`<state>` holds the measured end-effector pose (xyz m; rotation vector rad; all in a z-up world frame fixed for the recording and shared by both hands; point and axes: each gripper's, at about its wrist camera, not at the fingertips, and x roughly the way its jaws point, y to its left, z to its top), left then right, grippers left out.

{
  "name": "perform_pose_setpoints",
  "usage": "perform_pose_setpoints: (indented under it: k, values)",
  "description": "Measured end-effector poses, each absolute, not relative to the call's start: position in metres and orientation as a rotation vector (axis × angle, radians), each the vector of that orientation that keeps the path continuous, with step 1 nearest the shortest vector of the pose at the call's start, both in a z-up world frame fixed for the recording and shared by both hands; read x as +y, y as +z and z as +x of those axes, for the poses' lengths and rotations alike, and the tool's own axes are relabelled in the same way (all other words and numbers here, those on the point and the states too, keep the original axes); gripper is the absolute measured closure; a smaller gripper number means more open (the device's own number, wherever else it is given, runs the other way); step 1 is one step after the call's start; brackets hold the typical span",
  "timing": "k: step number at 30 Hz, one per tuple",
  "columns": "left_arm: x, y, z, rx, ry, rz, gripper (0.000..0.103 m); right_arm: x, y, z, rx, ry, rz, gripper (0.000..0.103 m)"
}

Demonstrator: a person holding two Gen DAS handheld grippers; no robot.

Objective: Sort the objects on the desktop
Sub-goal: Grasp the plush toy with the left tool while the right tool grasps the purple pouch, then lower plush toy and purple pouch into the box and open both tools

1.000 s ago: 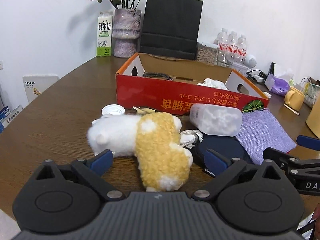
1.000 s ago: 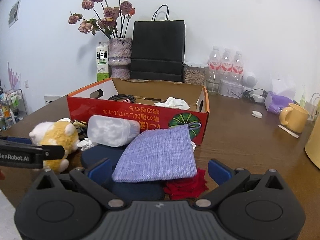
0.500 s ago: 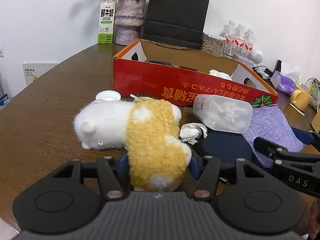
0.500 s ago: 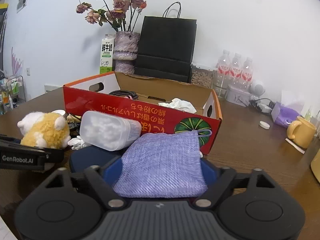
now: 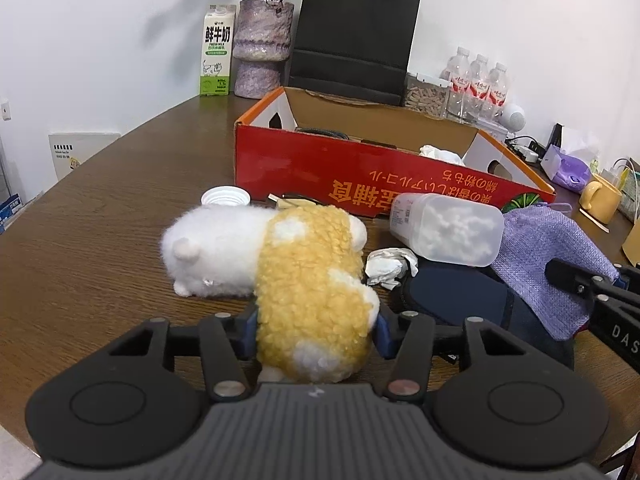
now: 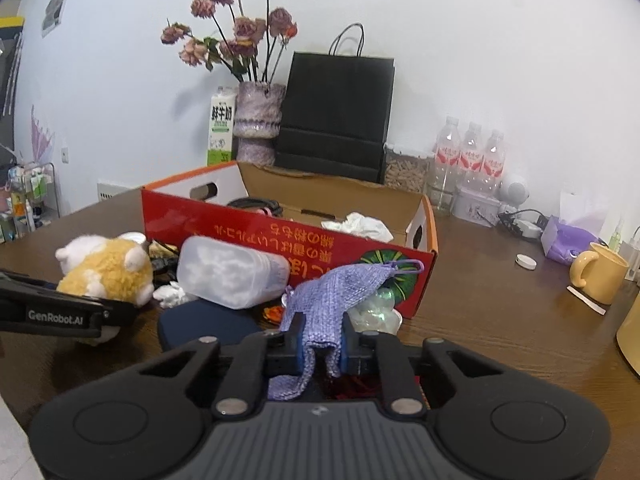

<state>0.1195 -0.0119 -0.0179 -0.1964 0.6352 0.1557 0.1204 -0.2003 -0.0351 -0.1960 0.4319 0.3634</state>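
In left tongs (image 5: 316,330), plush toy (image 5: 312,280)

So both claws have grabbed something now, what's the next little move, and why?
Probably lift both a little, then carry them toward the red box. The left gripper has just closed on the plush toy, and the right gripper pinches the purple cloth. Both things lie in the pile before the open box, so raising clears the clutter.

The left gripper (image 5: 316,326) has just been closing on a plush toy (image 5: 312,280) — the right gripper's (image 6: 320,346) fingers pinch cloth (image 6: 336,292).
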Motion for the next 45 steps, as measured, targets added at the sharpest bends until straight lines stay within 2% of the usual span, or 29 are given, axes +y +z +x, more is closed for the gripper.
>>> perform_pose_setpoints:
  k: [10, 17, 27, 35, 45]
  values:
    - [-0.011, -0.004, 0.102, 0.559, 0.168, -0.143, 0.054, -0.207, -0.020, 0.109, 0.383, 0.393, -0.148, 0.093]
    - [-0.010, 0.034, 0.095, 0.443, 0.133, -0.108, 0.054, -0.213, 0.003, 0.107, 0.303, 0.396, -0.115, 0.094]
    - [-0.025, 0.096, 0.158, 0.293, 0.074, -0.038, 0.053, -0.208, 0.056, 0.171, 0.220, 0.426, -0.038, 0.094]
    - [-0.023, 0.092, 0.257, 0.405, 0.079, -0.037, 0.053, -0.187, 0.062, 0.265, 0.335, 0.437, -0.013, 0.094]
    - [-0.012, 0.043, 0.355, 0.665, 0.112, 0.010, 0.053, -0.161, 0.026, 0.367, 0.590, 0.426, -0.066, 0.094]
